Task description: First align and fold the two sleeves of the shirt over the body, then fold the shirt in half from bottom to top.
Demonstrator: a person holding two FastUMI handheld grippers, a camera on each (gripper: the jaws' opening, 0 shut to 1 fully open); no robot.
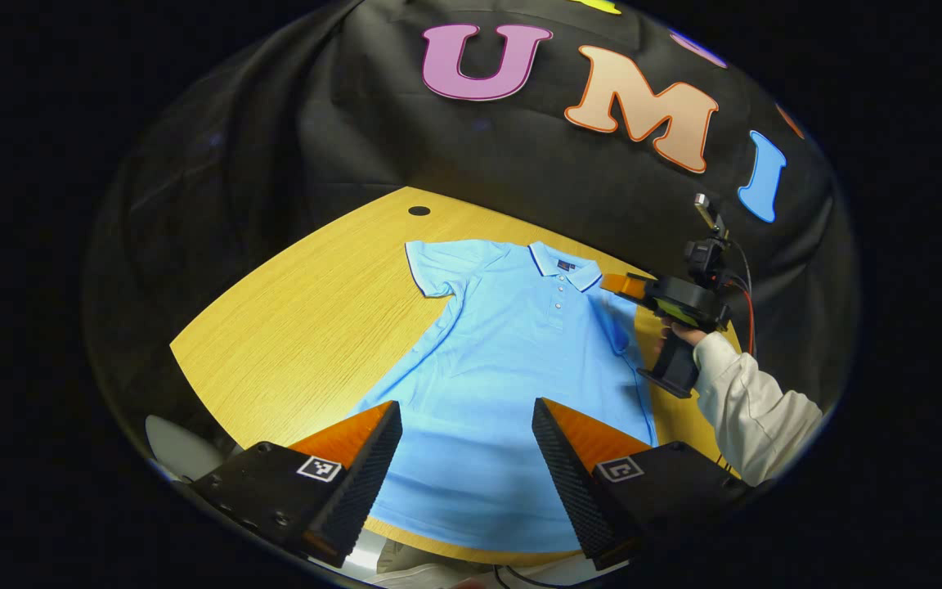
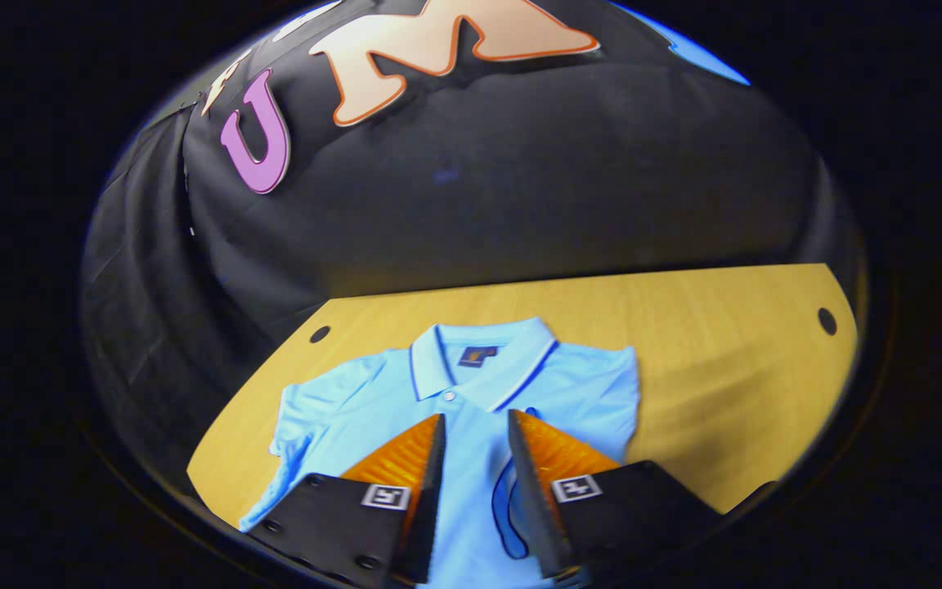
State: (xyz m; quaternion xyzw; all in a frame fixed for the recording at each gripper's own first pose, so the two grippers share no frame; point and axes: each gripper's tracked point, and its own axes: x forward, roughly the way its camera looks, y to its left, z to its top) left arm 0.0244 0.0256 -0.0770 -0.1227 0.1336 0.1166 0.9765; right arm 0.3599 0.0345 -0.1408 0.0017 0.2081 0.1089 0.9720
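The left gripper view looks from the near edge of the table (image 1: 291,327), raised and tilted down, facing the back wall. The right gripper view sits lower and closer, looking across the shirt (image 2: 356,401) from its chest toward the collar (image 2: 483,368) and wall. Both views share the shirt, tabletop and wall.

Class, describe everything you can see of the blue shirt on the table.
The shirt is a light blue short-sleeved polo of knit-looking fabric, lying front up and spread flat on the wooden table. Its collar has a dark trim line and a small dark tag inside; buttons run down the placket. One sleeve lies spread out to the side; the other, in the right gripper view, looks folded in over the body. The right tool sits over its chest, jaws parted.
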